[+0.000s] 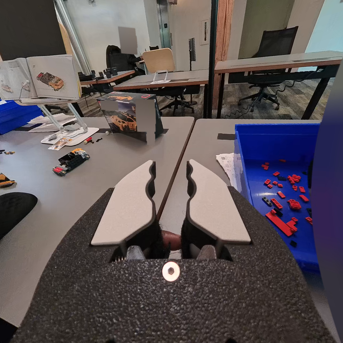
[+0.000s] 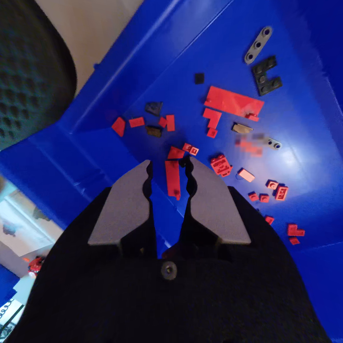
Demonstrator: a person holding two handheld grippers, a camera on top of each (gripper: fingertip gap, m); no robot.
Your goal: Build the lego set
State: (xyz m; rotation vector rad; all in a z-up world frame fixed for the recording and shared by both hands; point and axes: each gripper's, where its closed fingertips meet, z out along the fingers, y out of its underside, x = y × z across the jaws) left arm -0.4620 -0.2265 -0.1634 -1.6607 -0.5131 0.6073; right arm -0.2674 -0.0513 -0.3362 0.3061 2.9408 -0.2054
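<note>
Inside the blue bin (image 2: 96,163), the right hand-held gripper (image 2: 169,163) hangs spread and empty over a long red plate (image 2: 172,178). Light, stiff and slick, that plate probably wants pinching across its narrow edges. The left hand-held gripper (image 1: 170,164), also spread, hovers above the table (image 1: 111,185) beside the bin.

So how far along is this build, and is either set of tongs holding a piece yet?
Done: a partial car chassis sits on the table. In hand: nothing. The left tongs are open over the table; the right tongs are open inside the blue bin, straddling a long red plate. Left: many loose red pieces to attach.
</note>
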